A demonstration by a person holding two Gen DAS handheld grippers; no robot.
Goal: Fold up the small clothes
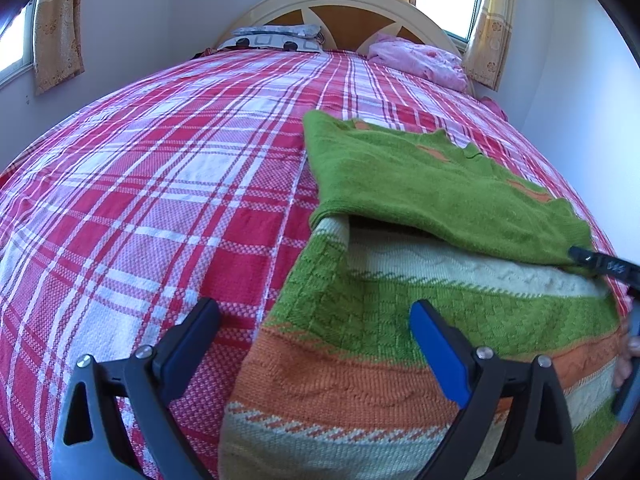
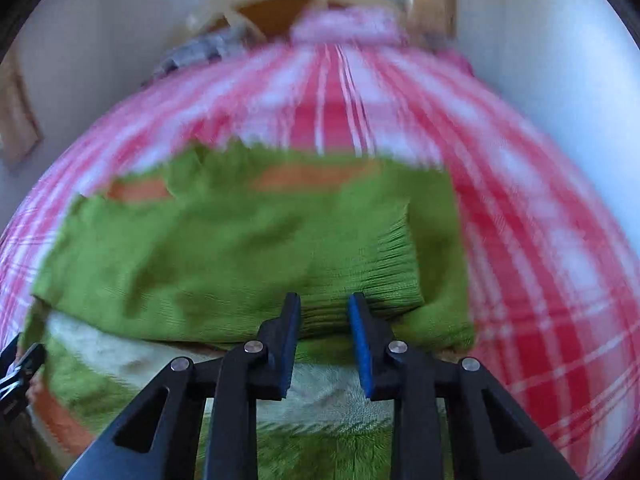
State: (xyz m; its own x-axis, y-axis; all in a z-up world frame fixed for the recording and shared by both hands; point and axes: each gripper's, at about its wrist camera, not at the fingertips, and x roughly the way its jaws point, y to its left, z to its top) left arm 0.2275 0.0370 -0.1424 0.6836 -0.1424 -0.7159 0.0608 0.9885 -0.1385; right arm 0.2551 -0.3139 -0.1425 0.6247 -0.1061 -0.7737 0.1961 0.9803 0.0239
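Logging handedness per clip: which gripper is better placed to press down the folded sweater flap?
Right, likely. The right gripper hangs directly over the sweater flap's edge. The left gripper stands wide open at the sweater's left border.

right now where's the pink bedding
In the left wrist view, the pink bedding lies crumpled at the bed's far right, against the headboard.

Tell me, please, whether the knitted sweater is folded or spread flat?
Partly folded: the sweater's green top lies doubled over its striped body.
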